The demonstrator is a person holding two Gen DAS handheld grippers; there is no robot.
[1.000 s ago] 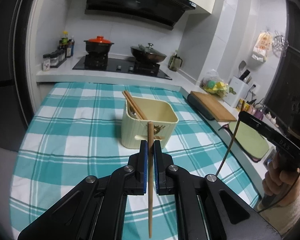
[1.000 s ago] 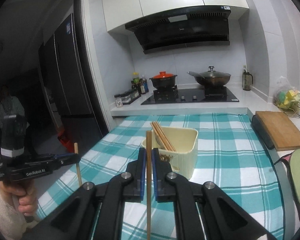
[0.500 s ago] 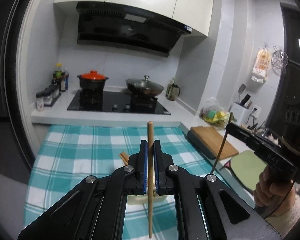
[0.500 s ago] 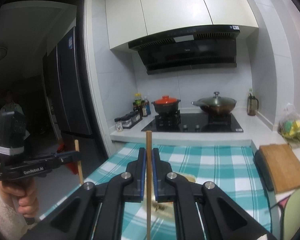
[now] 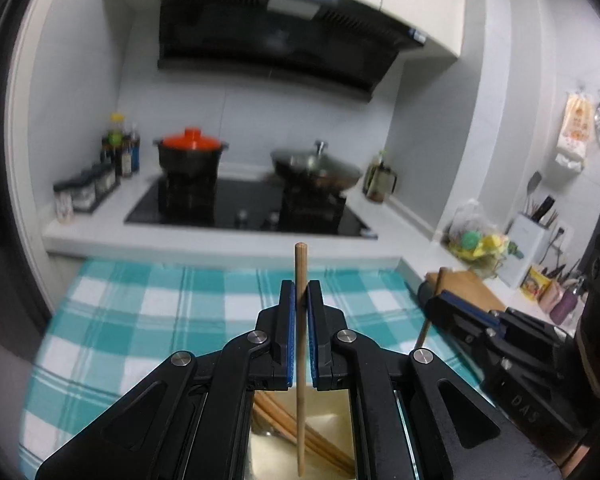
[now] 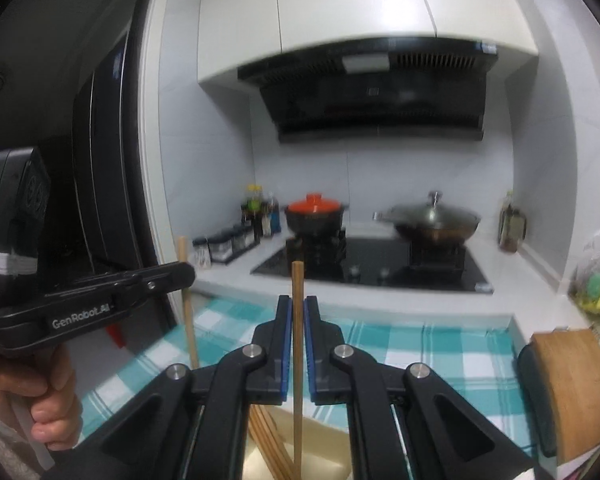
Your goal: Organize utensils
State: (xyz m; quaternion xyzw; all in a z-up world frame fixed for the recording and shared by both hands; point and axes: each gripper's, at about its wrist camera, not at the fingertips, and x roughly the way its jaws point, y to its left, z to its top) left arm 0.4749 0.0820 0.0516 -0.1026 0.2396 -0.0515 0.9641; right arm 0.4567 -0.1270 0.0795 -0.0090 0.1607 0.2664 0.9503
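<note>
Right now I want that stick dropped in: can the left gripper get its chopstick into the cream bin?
Probably yes. The left gripper is shut on its chopstick, whose lower end hangs over the open cream bin; only chopsticks already inside lie nearby.

We take the black hob (image 6: 374, 264) as landmark. Above it a black extractor hood (image 6: 374, 92) hangs under white cupboards (image 6: 340, 4); the wall behind is pale and tiled. On the hob we note a dark pot with orange lid (image 5: 191, 152) and a lidded wok (image 5: 316, 168). Left of the hob stand bottles and spice jars (image 5: 96, 184); further left, a dark fridge (image 6: 100, 160). In front of the hob lies the white worktop (image 5: 220, 244), then a teal checked cloth (image 5: 140, 320). To the hob's right, a wooden chopping board (image 6: 572, 384).
</note>
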